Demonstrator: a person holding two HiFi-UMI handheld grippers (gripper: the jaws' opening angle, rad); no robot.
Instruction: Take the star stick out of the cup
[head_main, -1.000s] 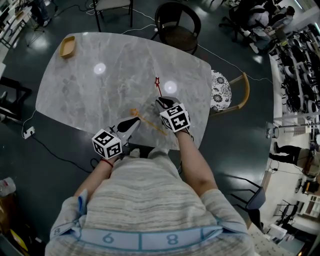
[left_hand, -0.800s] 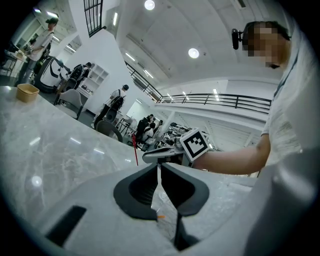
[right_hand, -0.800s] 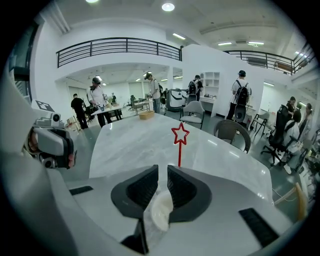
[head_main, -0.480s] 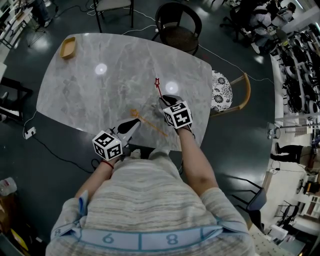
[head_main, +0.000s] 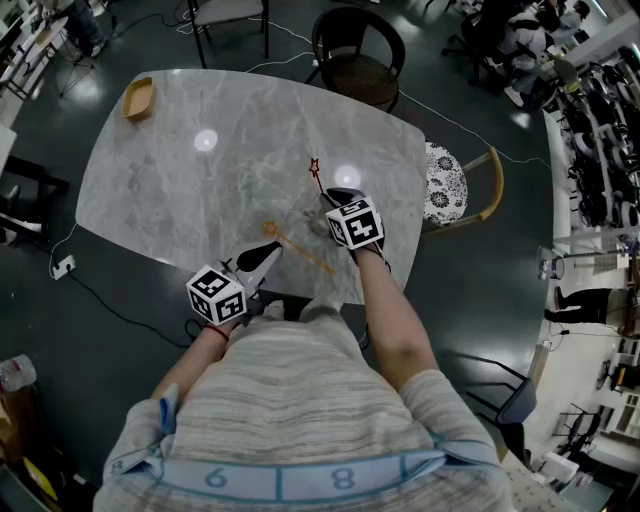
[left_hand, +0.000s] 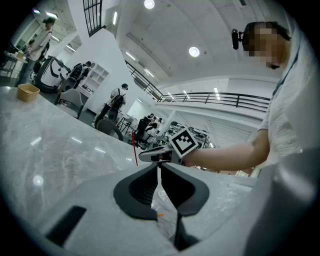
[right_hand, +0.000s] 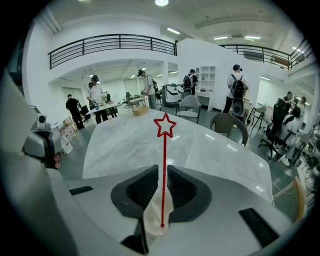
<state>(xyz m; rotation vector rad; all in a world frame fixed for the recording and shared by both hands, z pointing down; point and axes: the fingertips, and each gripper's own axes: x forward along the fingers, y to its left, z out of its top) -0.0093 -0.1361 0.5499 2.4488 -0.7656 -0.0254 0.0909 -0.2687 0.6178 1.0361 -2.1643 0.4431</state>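
Right gripper (right_hand: 163, 170) seemingly farther, round stick (right_hand: 164, 145)

Bright ceiling lamps glare off the marble table (head_main: 180, 170); both gripper views bend strongly with dark rounded corners.

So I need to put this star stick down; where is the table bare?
Bare: the table between the wooden tray and the orange stick, also the far right corner. Crowded: the near edge, around that stick and the right gripper.
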